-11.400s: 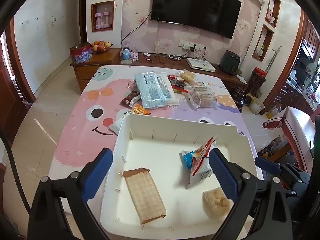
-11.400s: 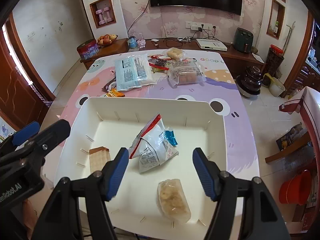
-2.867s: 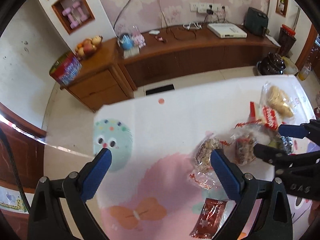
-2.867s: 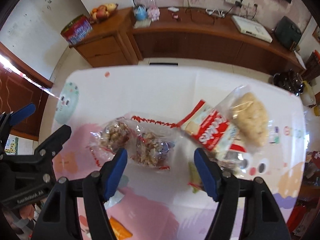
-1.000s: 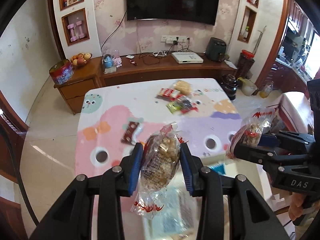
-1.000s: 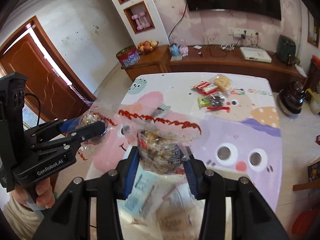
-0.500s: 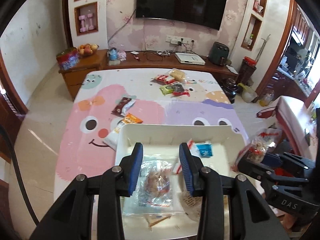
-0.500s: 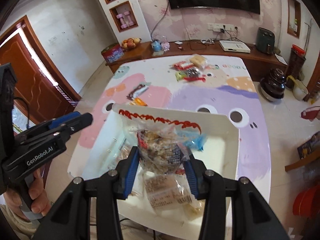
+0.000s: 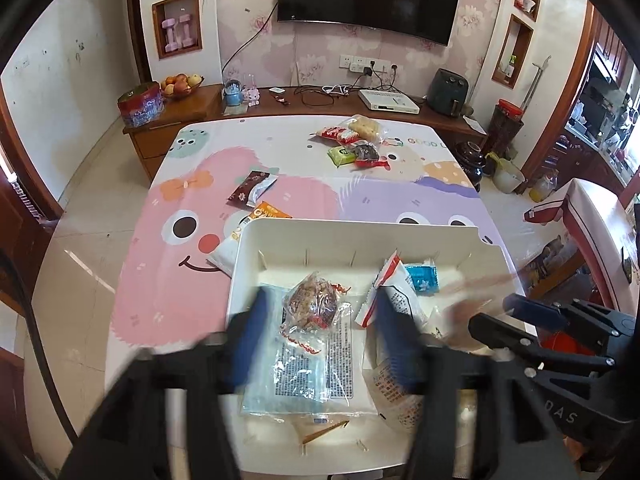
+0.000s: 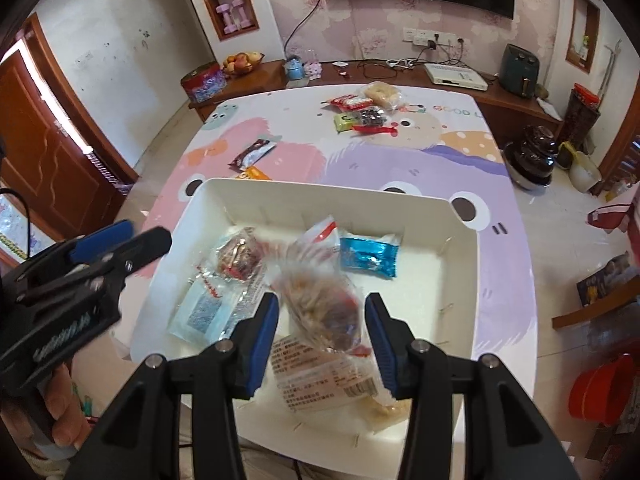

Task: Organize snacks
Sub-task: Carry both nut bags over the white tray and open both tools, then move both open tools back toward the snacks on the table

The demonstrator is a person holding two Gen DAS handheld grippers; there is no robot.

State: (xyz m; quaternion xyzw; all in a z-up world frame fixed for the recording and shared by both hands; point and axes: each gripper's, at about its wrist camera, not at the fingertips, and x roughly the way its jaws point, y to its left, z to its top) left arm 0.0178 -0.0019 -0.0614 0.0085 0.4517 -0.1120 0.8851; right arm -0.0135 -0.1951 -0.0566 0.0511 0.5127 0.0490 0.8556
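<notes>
A white bin (image 9: pixel 440 236) (image 10: pixel 460 208) stands on the near part of the cartoon table. My left gripper (image 9: pixel 318 340) is open and blurred above it; a clear bag of nut snacks (image 9: pixel 316 306) lies free between its fingers on a large blue-white pack (image 9: pixel 304 368). My right gripper (image 10: pixel 320 322) is open; a second clear nut-snack bag (image 10: pixel 320 304), blurred, is loose between its fingers over the bin. The bin also holds a red-white packet (image 9: pixel 394 288), a blue packet (image 10: pixel 368 258) and a printed clear pack (image 10: pixel 320 376).
Loose snacks lie on the table: a brown bar (image 9: pixel 250 188), an orange packet (image 9: pixel 268 213), a white packet (image 9: pixel 226 250) by the bin's left wall, and a far cluster (image 9: pixel 354 140) (image 10: pixel 366 110). A wooden sideboard (image 9: pixel 192 108) stands beyond the table.
Both grippers have opened. The left one's nut-snack bag now lies in the bin. The right one's bag has slipped free of the pads and is dropping toward the bin.
</notes>
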